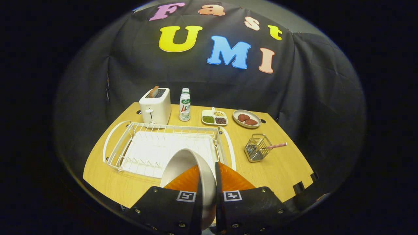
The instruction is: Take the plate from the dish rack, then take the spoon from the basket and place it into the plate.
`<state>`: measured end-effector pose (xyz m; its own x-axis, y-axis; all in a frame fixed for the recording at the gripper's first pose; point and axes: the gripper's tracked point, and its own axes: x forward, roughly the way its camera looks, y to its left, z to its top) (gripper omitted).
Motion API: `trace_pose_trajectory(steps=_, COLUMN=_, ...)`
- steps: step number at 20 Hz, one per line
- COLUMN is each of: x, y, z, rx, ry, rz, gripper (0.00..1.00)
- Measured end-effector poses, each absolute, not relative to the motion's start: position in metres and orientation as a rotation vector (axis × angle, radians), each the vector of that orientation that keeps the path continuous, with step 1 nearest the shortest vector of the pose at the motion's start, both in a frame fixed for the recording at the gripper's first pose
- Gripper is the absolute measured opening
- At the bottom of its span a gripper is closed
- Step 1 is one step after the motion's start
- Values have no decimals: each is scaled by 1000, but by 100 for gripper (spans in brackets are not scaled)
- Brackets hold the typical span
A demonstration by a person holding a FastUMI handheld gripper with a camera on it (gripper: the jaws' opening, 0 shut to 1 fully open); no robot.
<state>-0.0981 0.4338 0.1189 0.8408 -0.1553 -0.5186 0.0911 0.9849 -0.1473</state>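
We see the plate (186, 164), pale and shallow, tilted on edge, its rim pinched between both fingers of the gripper (207, 182), over the near edge of the white dish rack (137, 143). At two o'clock the wire basket (256, 150) on the worktop (281, 169) holds the pink-striped spoon (276, 146).

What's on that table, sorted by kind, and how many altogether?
Dishes: 3 – plate held in the shut gripper, divided dish, oval dish
Racks and baskets: 2 – dish rack, basket
Spoon: 1
Toaster: 1
Bottle: 1
Total: 8
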Motion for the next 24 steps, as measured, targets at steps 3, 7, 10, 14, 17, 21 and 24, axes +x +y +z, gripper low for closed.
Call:
trace_pose_trajectory(steps=3, x=-118, y=430, z=99, rx=-99, ry=584, rz=-128, gripper=17)
trace_pose_trajectory(steps=7, x=-137, y=421, z=70, rx=-72, ry=637, rz=-132, gripper=17)
trace_pose_trajectory(steps=10, x=-140, y=418, z=53, rx=-40, ry=661, rz=-131, gripper=17)
trace_pose_trajectory(steps=14, x=-133, y=417, z=36, rx=51, ry=678, rz=-117, gripper=17)
trace_pose_trajectory(steps=17, x=-127, y=411, z=29, rx=133, ry=680, rz=-126, gripper=17)
trace_pose_trajectory(steps=21, x=-122, y=401, z=8, rx=268, ry=701, rz=-148, gripper=19)
trace_pose_trajectory(steps=24, x=-122, y=387, z=-7, rx=319, ry=722, rz=-191, gripper=20)
